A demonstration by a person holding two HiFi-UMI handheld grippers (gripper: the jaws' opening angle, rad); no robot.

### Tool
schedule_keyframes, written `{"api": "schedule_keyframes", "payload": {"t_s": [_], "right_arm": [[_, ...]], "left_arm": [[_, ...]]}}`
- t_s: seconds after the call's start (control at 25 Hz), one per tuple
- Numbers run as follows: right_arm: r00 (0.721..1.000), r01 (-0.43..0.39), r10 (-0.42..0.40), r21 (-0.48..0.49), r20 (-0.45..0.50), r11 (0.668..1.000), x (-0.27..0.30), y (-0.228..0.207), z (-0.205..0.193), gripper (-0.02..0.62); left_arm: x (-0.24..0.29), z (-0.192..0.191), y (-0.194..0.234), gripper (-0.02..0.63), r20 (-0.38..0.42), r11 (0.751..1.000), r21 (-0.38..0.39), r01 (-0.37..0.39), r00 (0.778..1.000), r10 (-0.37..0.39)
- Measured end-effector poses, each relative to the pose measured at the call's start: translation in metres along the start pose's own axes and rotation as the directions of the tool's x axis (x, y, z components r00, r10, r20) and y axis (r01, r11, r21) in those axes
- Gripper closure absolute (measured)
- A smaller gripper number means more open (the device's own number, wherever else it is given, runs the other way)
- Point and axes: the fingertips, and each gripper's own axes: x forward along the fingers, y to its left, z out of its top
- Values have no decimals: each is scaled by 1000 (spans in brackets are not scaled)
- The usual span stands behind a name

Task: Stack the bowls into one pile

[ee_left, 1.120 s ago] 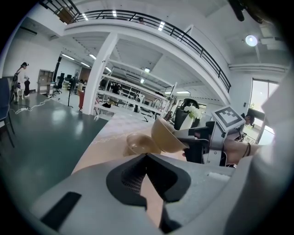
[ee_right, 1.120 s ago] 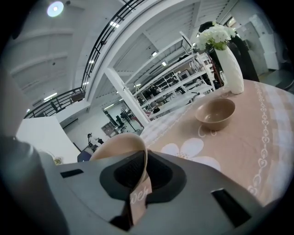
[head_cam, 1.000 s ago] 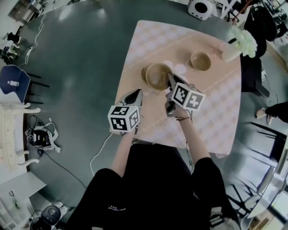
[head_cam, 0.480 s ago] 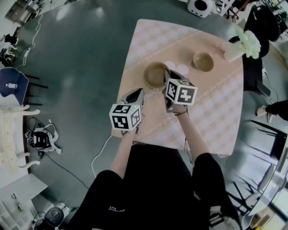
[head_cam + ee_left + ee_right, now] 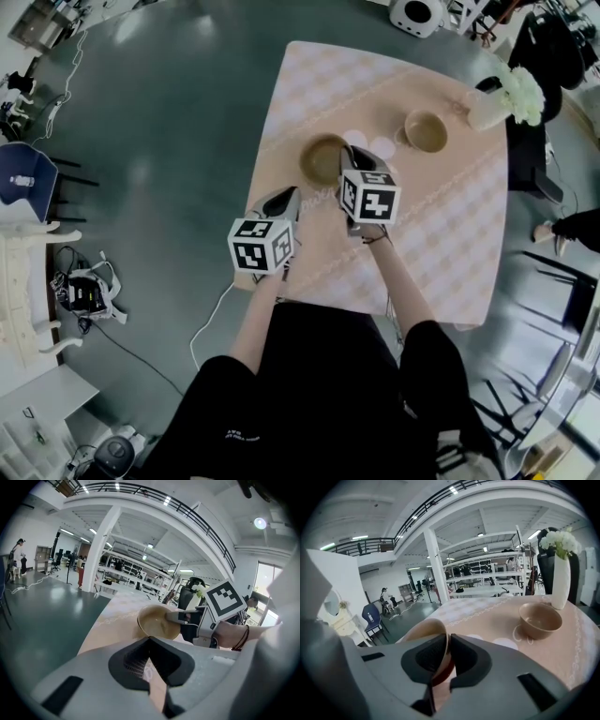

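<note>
Far to your left a blue chair (image 5: 21,169) stands on the grey floor (image 5: 169,112), well apart from the pink patterned surface (image 5: 441,234) in front of you. Your left tongs (image 5: 281,201) hover over the near left edge of that surface. Their tips are brought together with nothing between them (only the surface shows through the gap behind the tips). They point toward the near bowl (image 5: 321,159) but are apart from it.

The near bowl, tan inside and dark reddish brown underneath, is toward the middle of the surface. In the left gripper view it looks tipped, with its mouth turned toward that side. None of the views shows whether its foot touches the surface.

Your right tongs (image 5: 349,159) have the bowl by the rim on its right side. One pad is inside the wall and the other outside, and the wall fills the slim gap between them. Those jaws have just been opening a little, yet the pads are on the wall with the rim between them.

Further right, well apart from the first, the far bowl (image 5: 427,131) stands upright by itself on the surface, in the same tan colour. Beyond it, near the far right corner, a white vase (image 5: 483,112) holds white flowers (image 5: 520,89). The two bowls are not yet stacked.
</note>
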Motion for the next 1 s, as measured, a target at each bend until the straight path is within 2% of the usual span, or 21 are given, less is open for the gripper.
{"api": "schedule_keyframes", "payload": {"t_s": [0.12,0.32,0.48,0.68,1.0], "right_arm": [[1000,-3,4,-37,22,999,1,3,4,568],[999,15,-13,-52,35,999,3,-3,5,493],[1000,2,-2,32,4,999,8,-6,-2,436],[998,-15,23,131,-60,991,15,-7,-20,433],[995,7,11,166,-104,986,17,-10,-27,455]], "left_arm": [[1,0,1,609,-1,1000,-1,4,1000,-4],[5,0,-1,609,-5,1000,-1,12,1000,-12],[7,0,-1,609,-8,1000,0,18,1000,-18],[6,-1,1,609,-11,1000,-1,19,1000,-19],[9,-3,0,609,-19,1000,-1,26,999,-26]]}}
